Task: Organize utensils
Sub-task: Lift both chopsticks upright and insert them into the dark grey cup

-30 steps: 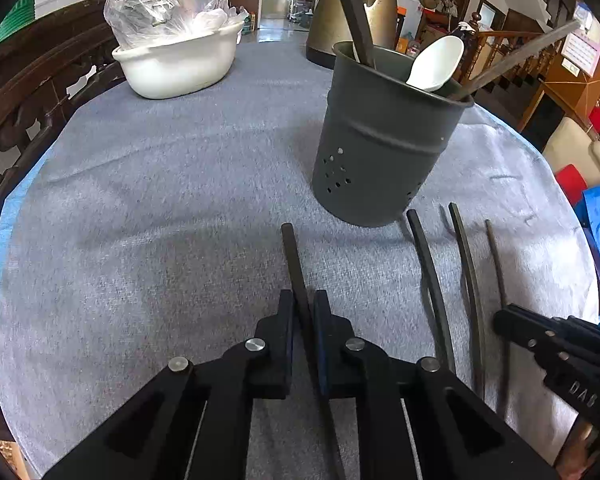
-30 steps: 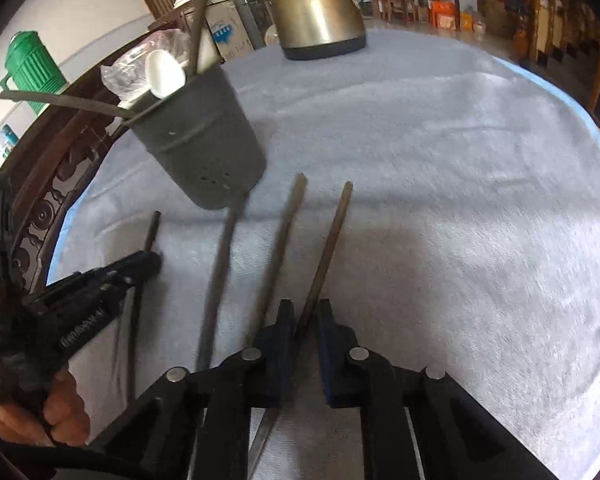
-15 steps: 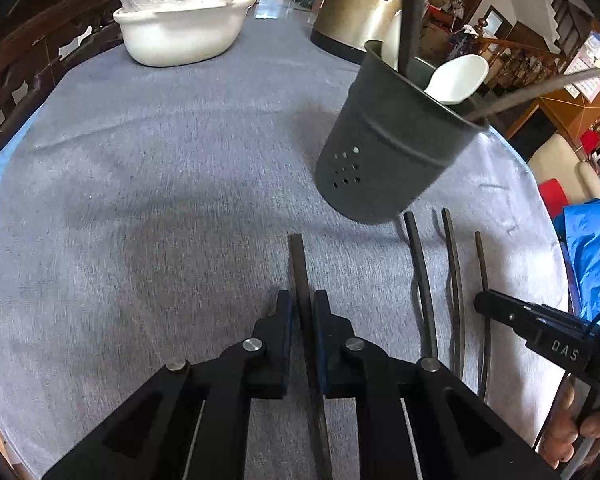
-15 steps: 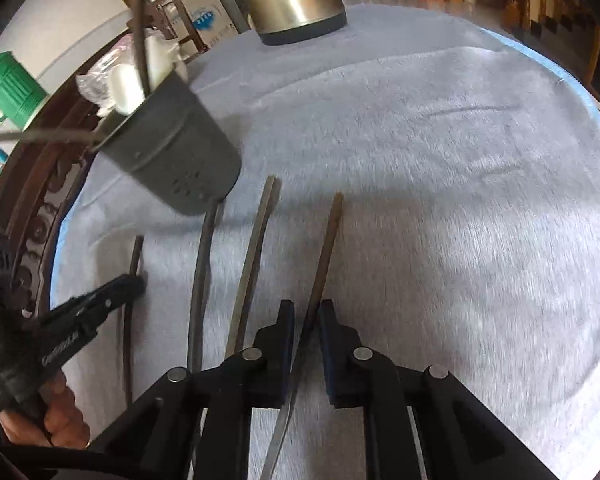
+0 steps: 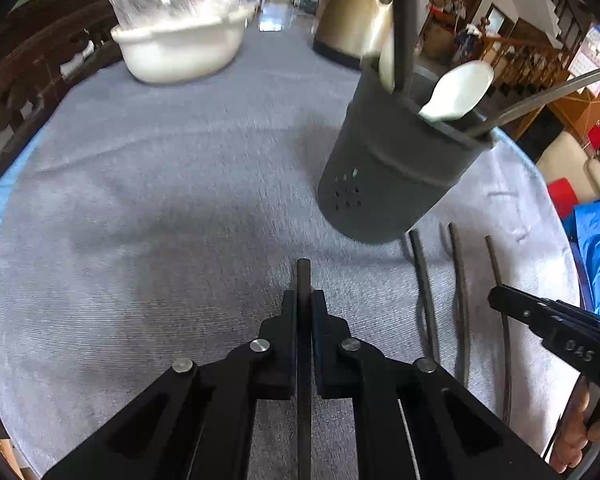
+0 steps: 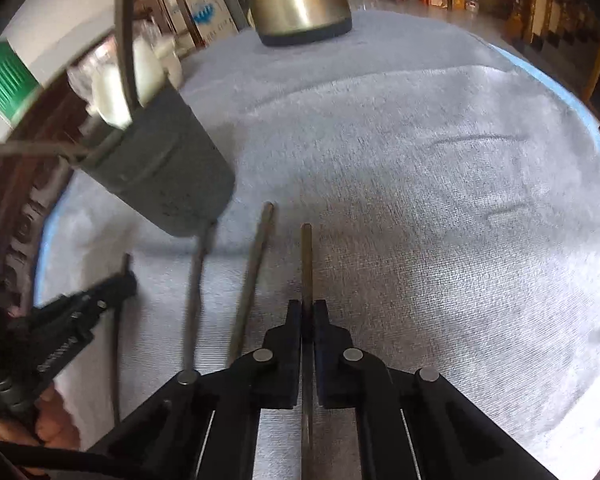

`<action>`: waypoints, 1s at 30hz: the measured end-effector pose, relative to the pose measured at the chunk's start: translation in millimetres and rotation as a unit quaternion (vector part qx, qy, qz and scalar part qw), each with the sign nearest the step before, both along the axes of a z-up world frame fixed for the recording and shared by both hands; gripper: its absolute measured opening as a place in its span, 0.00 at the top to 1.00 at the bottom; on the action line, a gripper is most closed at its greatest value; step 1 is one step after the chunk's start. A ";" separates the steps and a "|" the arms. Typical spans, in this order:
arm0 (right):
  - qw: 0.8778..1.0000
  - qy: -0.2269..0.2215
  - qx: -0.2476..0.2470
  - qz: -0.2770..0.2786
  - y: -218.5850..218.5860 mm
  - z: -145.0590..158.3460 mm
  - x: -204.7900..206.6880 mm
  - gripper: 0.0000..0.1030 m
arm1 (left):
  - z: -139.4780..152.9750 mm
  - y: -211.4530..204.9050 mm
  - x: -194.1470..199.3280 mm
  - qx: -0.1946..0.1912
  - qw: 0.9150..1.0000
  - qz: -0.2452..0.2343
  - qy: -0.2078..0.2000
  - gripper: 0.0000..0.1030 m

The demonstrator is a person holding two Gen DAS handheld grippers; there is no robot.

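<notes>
Basically, in the left wrist view the left gripper (image 5: 304,300) is pinching one dark chopstick (image 5: 303,276) with its fingers clamped tight near the stick's far end, likely so it can go tip-up into the grey utensil holder (image 5: 388,184) standing just ahead on the grey cloth (image 5: 160,220), which is already carrying a white spoon (image 5: 460,90). In the right wrist view the right gripper (image 6: 307,312) has just been closing and is now clamped on its own chopstick (image 6: 306,256), while two loose chopsticks (image 6: 256,264) are lying beside it, still waiting.
</notes>
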State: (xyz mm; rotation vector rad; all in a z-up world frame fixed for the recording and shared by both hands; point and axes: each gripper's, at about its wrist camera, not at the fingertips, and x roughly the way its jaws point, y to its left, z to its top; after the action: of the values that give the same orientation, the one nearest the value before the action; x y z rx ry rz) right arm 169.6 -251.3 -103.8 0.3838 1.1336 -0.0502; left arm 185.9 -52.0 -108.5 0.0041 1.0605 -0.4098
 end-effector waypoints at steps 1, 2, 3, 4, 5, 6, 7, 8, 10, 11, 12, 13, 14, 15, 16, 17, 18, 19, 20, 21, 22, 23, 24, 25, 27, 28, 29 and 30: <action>1.000 -0.016 0.009 0.000 -4.5 5.9 -6.2 0.94 | 5.8 1.4 -3.2 -0.004 1.000 0.002 -0.009 0.94; 1.000 -0.027 0.011 -0.001 -5.6 10.6 -10.0 0.94 | 13.9 4.3 -7.2 -0.012 1.000 0.004 -0.021 0.94; 0.999 -0.044 0.010 -0.001 -6.6 18.9 -15.8 0.94 | 23.2 7.7 -11.4 -0.023 0.999 0.007 -0.033 0.94; 0.998 -0.060 0.010 0.000 -7.3 26.4 -20.8 0.94 | 33.2 10.2 -15.6 -0.035 0.998 0.009 -0.045 0.94; 0.997 -0.073 0.012 0.001 -7.7 31.9 -24.5 0.94 | 41.1 12.7 -19.4 -0.044 0.998 0.011 -0.055 0.94; 0.996 -0.090 0.013 0.002 -7.5 40.2 -29.3 0.94 | 49.7 15.2 -23.9 -0.051 0.996 0.012 -0.065 0.94; 0.994 -0.110 0.012 0.003 -7.1 50.7 -35.9 0.94 | 59.0 17.3 -28.9 -0.059 0.995 0.013 -0.078 0.94; 0.993 -0.120 0.011 0.003 -6.8 56.0 -37.8 0.94 | 68.0 18.6 -34.7 -0.066 0.993 0.014 -0.092 0.94; 0.988 -0.153 0.017 0.007 -5.3 74.2 -50.0 0.94 | 86.8 24.2 -40.4 -0.082 0.989 0.016 -0.118 0.94; 0.986 -0.165 0.018 0.008 -4.5 79.8 -51.4 0.94 | 94.4 23.1 -43.7 -0.087 0.988 0.017 -0.129 0.94; 0.982 -0.185 0.021 0.011 -2.6 89.5 -57.5 0.94 | 102.0 24.8 -47.2 -0.093 0.985 0.019 -0.143 0.94; 0.979 -0.202 0.023 0.014 -1.7 98.5 -63.0 0.94 | 110.8 27.6 -51.9 -0.100 0.982 0.024 -0.158 0.94; 0.976 -0.216 0.025 0.015 -0.5 105.7 -67.1 0.94 | 118.7 29.1 -55.1 -0.106 0.980 0.027 -0.168 0.94; 0.972 -0.232 0.027 0.015 1.7 113.0 -70.3 0.94 | 128.1 32.9 -59.3 -0.115 0.976 0.031 -0.184 0.94; 0.968 -0.249 0.032 0.015 4.0 120.8 -73.5 0.94 | 136.7 34.5 -60.1 -0.122 0.972 0.034 -0.196 0.94; 0.965 -0.260 0.035 0.015 5.6 126.2 -74.9 0.94 | 145.3 35.7 -62.9 -0.130 0.968 0.038 -0.211 0.94; 0.959 -0.281 0.038 0.012 6.7 135.7 -78.4 0.94 | 152.5 37.1 -65.2 -0.139 0.964 0.043 -0.224 0.94; 0.954 -0.297 0.041 0.009 6.0 143.1 -81.0 0.94 | 157.6 38.7 -65.2 -0.149 0.959 0.048 -0.235 0.94; 0.950 -0.308 0.046 0.007 6.7 148.6 -81.4 0.94 | 165.8 41.4 -64.3 -0.160 0.954 0.054 -0.248 0.94; 0.943 -0.328 0.053 0.002 6.1 155.6 -82.1 0.94 | 172.3 43.1 -64.0 -0.168 0.949 0.060 -0.261 0.94; 0.937 -0.344 0.058 -0.003 6.4 160.0 -81.0 0.94 | 180.6 44.3 -64.1 -0.179 0.941 0.068 -0.280 0.94; 0.931 -0.360 0.060 -0.007 6.1 166.7 -82.3 0.94 | 186.0 45.3 -62.5 -0.188 0.935 0.073 -0.292 0.94; 0.927 -0.371 0.061 -0.011 6.8 169.1 -79.4 0.94 | 192.3 47.2 -61.7 -0.197 0.928 0.080 -0.306 0.94; 0.918 -0.390 0.063 -0.017 6.8 175.0 -77.4 0.94 | 199.9 47.9 -60.6 -0.205 0.919 0.092 -0.325 0.94; 0.903 -0.423 0.066 -0.031 6.4 182.7 -73.0 0.94 | 209.4 47.9 -55.9 -0.209 0.906 0.110 -0.352 0.94; 0.894 -0.441 0.067 -0.038 7.0 188.4 -71.6 0.94 | 215.4 47.6 -52.2 -0.214 0.898 0.122 -0.364 0.94; 0.888 -0.452 0.065 -0.044 7.3 191.2 -67.2 0.94 | 220.4 47.3 -48.0 -0.222 0.893 0.129 -0.371 0.94; 0.877 -0.474 0.060 -0.056 8.3 197.1 -64.0 0.94 | 224.8 46.4 -43.2 -0.228 0.887 0.137 -0.378 0.94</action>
State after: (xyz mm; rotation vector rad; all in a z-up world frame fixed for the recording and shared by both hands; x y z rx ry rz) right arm 105.6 -243.0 93.3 0.5028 0.1377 0.1028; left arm 142.7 -5.6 116.3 -0.3756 0.1683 -0.3446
